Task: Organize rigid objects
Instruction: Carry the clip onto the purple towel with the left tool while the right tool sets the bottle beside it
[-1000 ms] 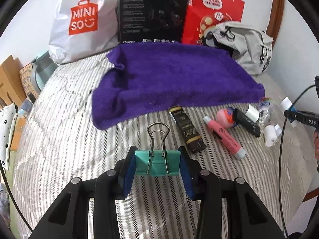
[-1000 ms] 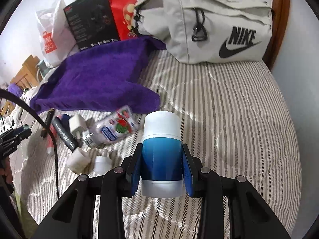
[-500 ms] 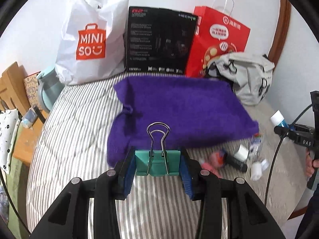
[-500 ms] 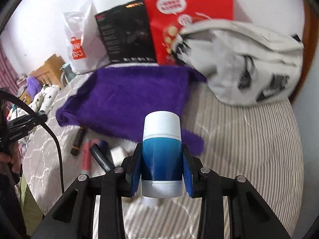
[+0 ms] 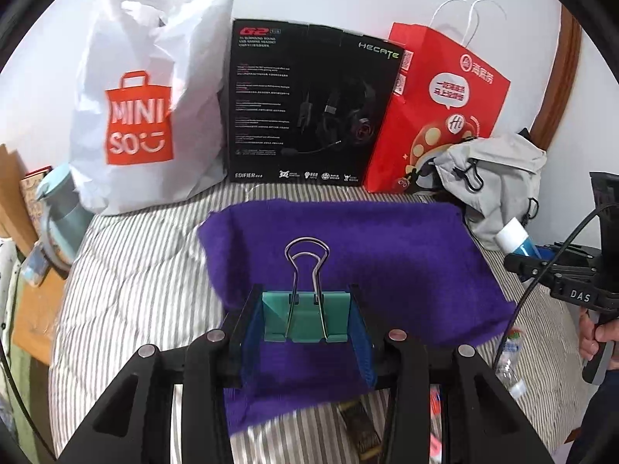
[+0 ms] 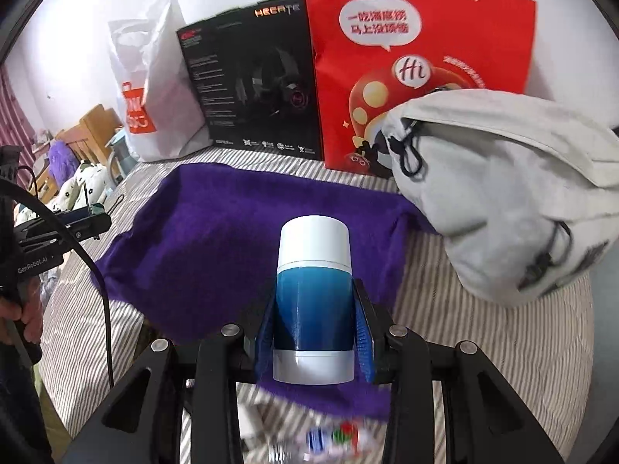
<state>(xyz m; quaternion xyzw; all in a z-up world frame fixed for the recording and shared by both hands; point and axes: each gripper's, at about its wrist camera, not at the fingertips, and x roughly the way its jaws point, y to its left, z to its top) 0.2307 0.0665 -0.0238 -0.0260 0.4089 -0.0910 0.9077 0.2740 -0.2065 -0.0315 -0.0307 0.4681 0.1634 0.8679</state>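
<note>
My left gripper (image 5: 306, 321) is shut on a teal binder clip (image 5: 305, 319) whose wire handles point up. It hangs over the near edge of a purple towel (image 5: 379, 247) spread on the striped bed. My right gripper (image 6: 314, 324) is shut on a blue cylinder with a white cap (image 6: 314, 294), held upright over the same purple towel (image 6: 232, 232). The cylinder's cap (image 5: 512, 234) and the right gripper also show at the right of the left wrist view. A black tube (image 5: 358, 425) and a clear bottle (image 5: 508, 359) lie on the bed below the towel, partly hidden by my fingers.
Against the back wall stand a white Miniso bag (image 5: 151, 116), a black headset box (image 5: 309, 104) and a red paper bag (image 5: 437, 116). A grey pouch bag (image 6: 503, 193) lies at the towel's right. A teal jug (image 5: 58, 212) and wooden furniture sit left of the bed.
Both grippers have risen and moved forward over the purple towel, each keeping its object. The loose items on the bed have dropped toward the bottom of both views.
</note>
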